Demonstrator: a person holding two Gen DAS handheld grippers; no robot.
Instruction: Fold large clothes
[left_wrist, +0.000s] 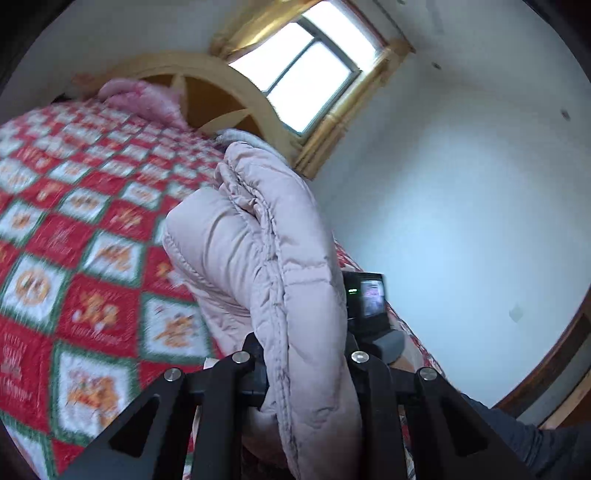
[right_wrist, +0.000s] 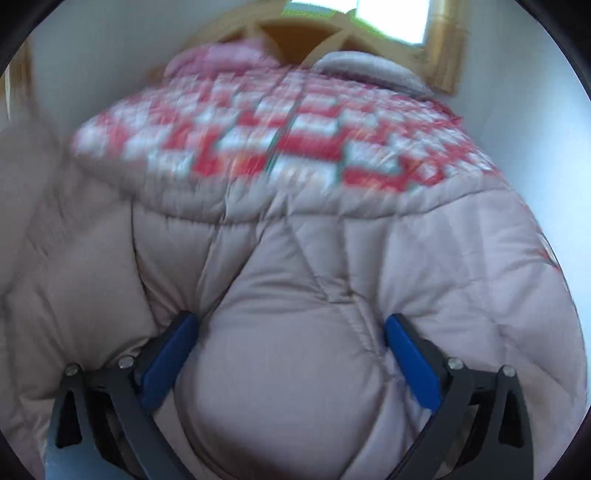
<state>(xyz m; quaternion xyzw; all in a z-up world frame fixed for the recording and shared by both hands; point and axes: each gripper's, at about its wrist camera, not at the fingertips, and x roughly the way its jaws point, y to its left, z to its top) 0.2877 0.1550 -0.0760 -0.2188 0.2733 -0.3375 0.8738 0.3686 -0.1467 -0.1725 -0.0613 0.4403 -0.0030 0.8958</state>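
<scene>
A pale pink quilted puffer jacket (left_wrist: 258, 229) lies on the bed, and a thick folded edge of it rises toward the camera. My left gripper (left_wrist: 304, 343) is shut on that edge, its black fingers (left_wrist: 251, 350) pinching the padded fabric, which hides the tips. In the right wrist view the jacket (right_wrist: 295, 387) fills the lower picture. My right gripper (right_wrist: 291, 332) stands open and wide, pressed down into it. A rounded puff bulges between the blue pads (right_wrist: 173, 354). The right gripper's camera body (left_wrist: 364, 299) shows just behind the lifted edge.
A red, white and green patchwork bedspread (left_wrist: 85, 229) covers the bed. A pink fluffy blanket (left_wrist: 144, 99) lies by the wooden headboard (left_wrist: 207, 85), under a window (left_wrist: 314, 66). A white wall stands on the right. A person's dark trouser leg (left_wrist: 517, 439) is at the bed's edge.
</scene>
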